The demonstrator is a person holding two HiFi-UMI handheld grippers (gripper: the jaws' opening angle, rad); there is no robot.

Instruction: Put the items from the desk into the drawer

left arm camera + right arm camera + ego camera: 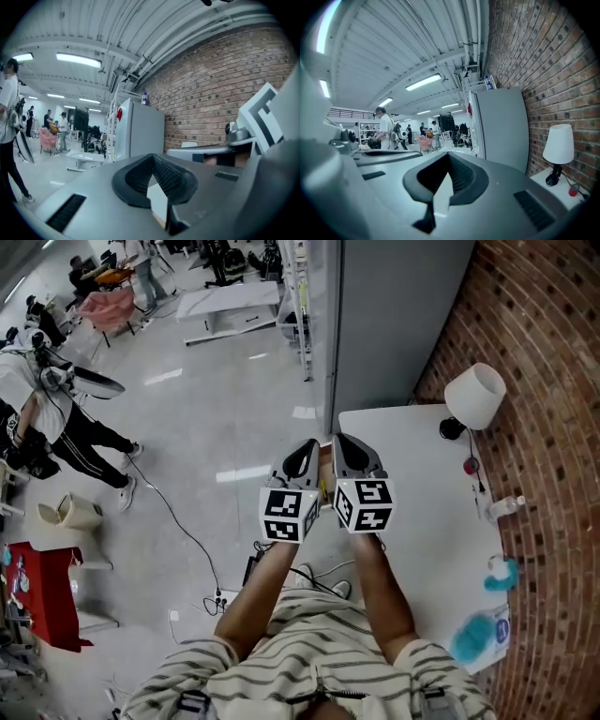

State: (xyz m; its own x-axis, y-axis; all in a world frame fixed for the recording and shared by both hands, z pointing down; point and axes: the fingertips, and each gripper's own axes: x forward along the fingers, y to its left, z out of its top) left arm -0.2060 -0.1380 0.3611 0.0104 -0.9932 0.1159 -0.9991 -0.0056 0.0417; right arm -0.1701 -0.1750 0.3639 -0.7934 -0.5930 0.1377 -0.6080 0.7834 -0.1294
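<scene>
The left gripper (pixel 302 460) and right gripper (pixel 349 457) are held pressed together, empty, over the counter (pixel 422 521) edge; each should be spread before 1 blue pack (pixel 478 636) is approached.

a big open lab hall: bare brick wall (pixel 553 352), ribbed metal ceiling (pixel 393 51) with strip lights (pixel 423 82), polished grey floor (pixel 216 399), people (pixel 66 427) carrying gear, and a white worktop (pixel 412 474) with a lamp (pixel 474 396) at its far right corner.

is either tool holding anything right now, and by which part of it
Nothing is held: the left tool and right tool are both shut with nothing between their jaws.
</scene>
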